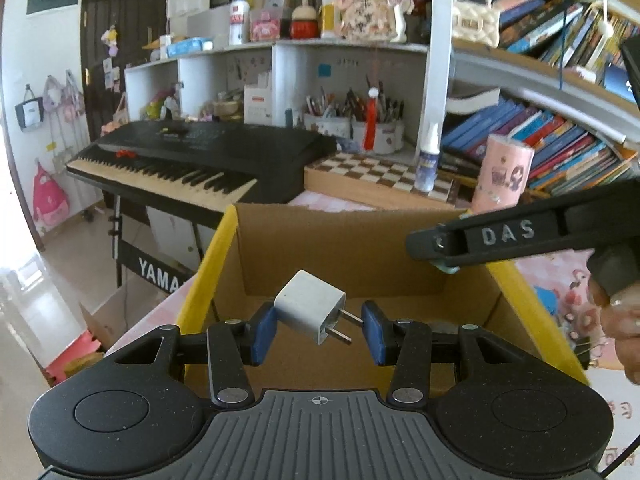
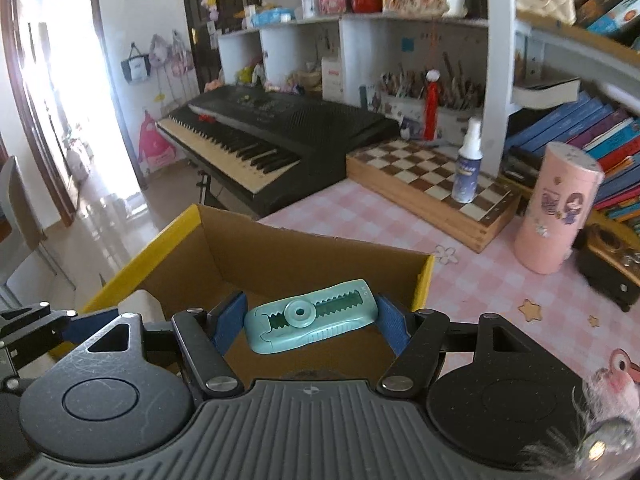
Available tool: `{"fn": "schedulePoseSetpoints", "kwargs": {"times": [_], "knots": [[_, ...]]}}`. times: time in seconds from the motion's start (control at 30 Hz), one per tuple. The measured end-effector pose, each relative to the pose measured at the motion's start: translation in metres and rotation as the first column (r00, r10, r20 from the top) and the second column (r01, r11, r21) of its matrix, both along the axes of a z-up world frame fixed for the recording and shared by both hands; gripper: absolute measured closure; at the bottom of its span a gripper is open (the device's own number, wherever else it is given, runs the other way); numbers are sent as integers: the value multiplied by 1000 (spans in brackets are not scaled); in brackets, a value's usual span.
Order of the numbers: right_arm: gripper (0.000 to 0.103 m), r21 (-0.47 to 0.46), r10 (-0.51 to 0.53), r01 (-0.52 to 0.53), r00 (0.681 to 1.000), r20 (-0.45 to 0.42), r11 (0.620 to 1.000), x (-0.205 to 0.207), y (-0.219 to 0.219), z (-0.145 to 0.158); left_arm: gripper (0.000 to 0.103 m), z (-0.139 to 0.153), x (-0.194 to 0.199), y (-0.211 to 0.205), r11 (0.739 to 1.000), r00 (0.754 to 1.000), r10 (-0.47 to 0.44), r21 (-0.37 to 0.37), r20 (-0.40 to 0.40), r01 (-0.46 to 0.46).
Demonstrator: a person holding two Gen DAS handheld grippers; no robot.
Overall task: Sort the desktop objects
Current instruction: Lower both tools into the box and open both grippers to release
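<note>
Left gripper point(image 1: 318, 330): fingers grasp white plastic plug adapter point(image 1: 310, 312), prongs at 4 o'clock.
Right gripper point(image 2: 308, 324): fingers clamp teal plastic correction-tape dispenser point(image 2: 312, 326) lengthwise, over open cardboard box point(image 2: 224, 256).

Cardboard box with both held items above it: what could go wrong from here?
1. The white plug adapter sits tilted in the left gripper, one pad on its body, the other against a prong tip; it may twist loose early.
2. The right gripper, holding the teal correction tape dispenser, hangs close over the yellow-edged cardboard box too; the two could collide.
</note>
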State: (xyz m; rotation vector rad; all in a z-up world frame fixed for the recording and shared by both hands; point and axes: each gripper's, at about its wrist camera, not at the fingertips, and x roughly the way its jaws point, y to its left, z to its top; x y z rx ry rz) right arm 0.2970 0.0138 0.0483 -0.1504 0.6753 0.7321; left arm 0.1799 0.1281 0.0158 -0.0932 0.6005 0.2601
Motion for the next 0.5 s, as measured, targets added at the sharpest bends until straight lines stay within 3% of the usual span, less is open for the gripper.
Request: {"fn": "schedulePoseSetpoints", "kwargs": {"times": [0.5], "knots": [[35, -111, 116, -131, 985, -130, 985, 50, 50, -25, 58, -20, 41, 0, 1000, 990, -27, -7, -136, 26]]}}
